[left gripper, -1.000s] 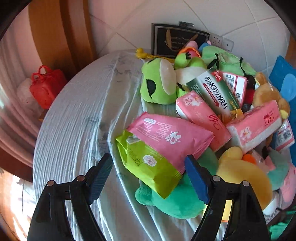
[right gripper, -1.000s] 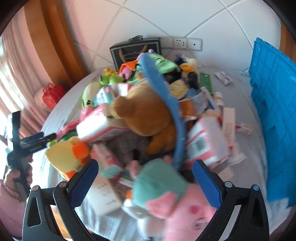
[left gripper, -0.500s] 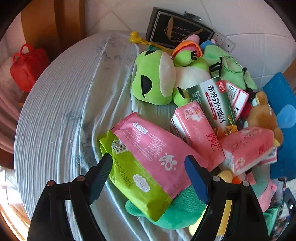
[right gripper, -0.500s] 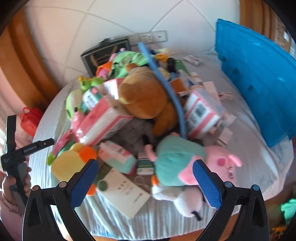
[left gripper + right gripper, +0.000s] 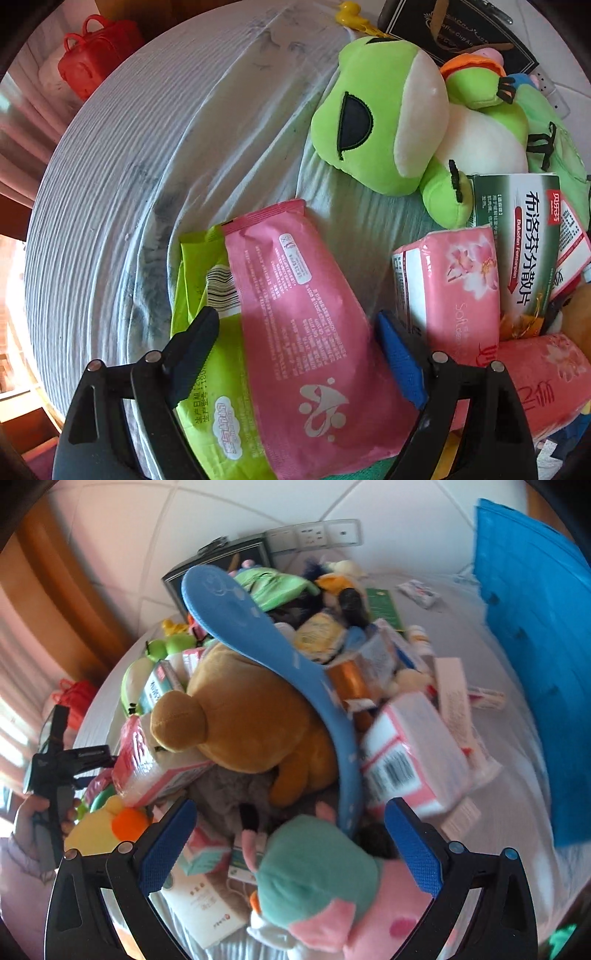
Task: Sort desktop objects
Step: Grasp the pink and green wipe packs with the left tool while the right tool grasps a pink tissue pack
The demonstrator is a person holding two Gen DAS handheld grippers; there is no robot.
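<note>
A round table [image 5: 122, 155] under a pale ribbed cloth carries a heaped pile: frog plush [image 5: 380, 118] at two o'clock, green pack [image 5: 207, 369] at six.

White tiled wall [image 5: 258, 513] with socket strip [image 5: 314, 535]. Wooden trim [image 5: 55, 590] at left. Round table under pale striped cloth [image 5: 147, 147]. Pinkish curtain [image 5: 22, 147]; warm daylight.

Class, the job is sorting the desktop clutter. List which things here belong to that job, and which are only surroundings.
Part of the job:
- pink wipes pack, between the open left claw
- green wipes pack
- green frog plush
- brown bear plush
- pink tissue pack
- blue crate

Only surroundings:
- red bag
- wall sockets
- striped tablecloth
</note>
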